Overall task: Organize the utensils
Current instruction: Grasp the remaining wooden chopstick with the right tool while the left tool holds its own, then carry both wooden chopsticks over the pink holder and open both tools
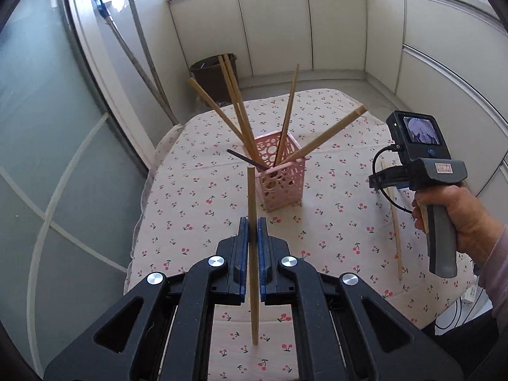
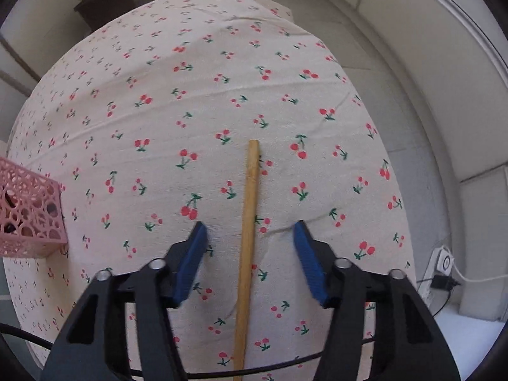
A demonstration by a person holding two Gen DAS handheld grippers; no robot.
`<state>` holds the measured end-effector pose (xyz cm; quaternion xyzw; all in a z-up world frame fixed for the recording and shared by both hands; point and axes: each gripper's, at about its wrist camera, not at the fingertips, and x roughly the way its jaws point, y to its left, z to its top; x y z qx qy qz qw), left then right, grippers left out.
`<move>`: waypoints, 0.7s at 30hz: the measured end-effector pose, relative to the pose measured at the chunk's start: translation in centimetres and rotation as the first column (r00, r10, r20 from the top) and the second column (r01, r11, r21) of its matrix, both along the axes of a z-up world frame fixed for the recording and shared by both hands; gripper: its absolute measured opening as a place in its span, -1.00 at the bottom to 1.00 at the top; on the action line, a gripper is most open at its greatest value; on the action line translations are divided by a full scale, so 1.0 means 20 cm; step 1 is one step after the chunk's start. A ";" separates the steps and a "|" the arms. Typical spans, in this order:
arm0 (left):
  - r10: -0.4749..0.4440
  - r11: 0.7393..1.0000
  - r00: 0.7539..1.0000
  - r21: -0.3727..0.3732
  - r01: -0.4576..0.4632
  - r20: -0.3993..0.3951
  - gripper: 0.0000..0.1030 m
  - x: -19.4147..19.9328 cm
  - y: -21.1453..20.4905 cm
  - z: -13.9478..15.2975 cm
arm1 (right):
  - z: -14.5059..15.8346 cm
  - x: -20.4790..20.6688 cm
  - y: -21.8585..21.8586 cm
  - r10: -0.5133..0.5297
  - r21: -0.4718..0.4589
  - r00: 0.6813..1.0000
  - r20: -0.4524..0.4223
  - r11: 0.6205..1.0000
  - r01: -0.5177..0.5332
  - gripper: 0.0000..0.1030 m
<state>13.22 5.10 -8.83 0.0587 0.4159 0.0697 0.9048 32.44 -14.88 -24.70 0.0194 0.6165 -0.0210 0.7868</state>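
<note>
The left claw (image 1: 253,233) pinches a long wooden chopstick (image 1: 252,254) near the pink holed plastic basket (image 1: 282,174). Only the right view shows the right claw (image 2: 250,233), standing apart around another wooden stick (image 2: 246,254), not touching it. Both are over the cherry-print cloth worktop (image 2: 158,111).

A pink perforated plastic basket (image 1: 281,174) stands on the cherry-print cloth-covered desk (image 1: 197,190), wooden chopsticks (image 1: 235,104) leaning inside it. Right of it, a single wooden chopstick (image 2: 247,238) lies on the desk.
</note>
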 end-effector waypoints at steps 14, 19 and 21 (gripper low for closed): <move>0.029 0.999 0.997 -0.025 -0.028 0.076 -0.90 -0.12 0.11 0.10 | 0.42 -0.29 0.09 0.151 0.158 0.964 0.219 0.969 -0.188 -0.85; 0.039 0.997 0.992 -0.064 -0.031 0.124 -0.90 -0.14 0.15 0.20 | 0.80 -0.51 0.11 0.220 0.201 0.895 0.389 0.927 -0.316 -0.85; 0.048 0.996 0.987 -0.088 -0.035 0.153 -0.90 -0.13 0.17 0.27 | 0.93 -0.57 0.10 0.222 0.237 0.868 0.444 0.905 -0.353 -0.85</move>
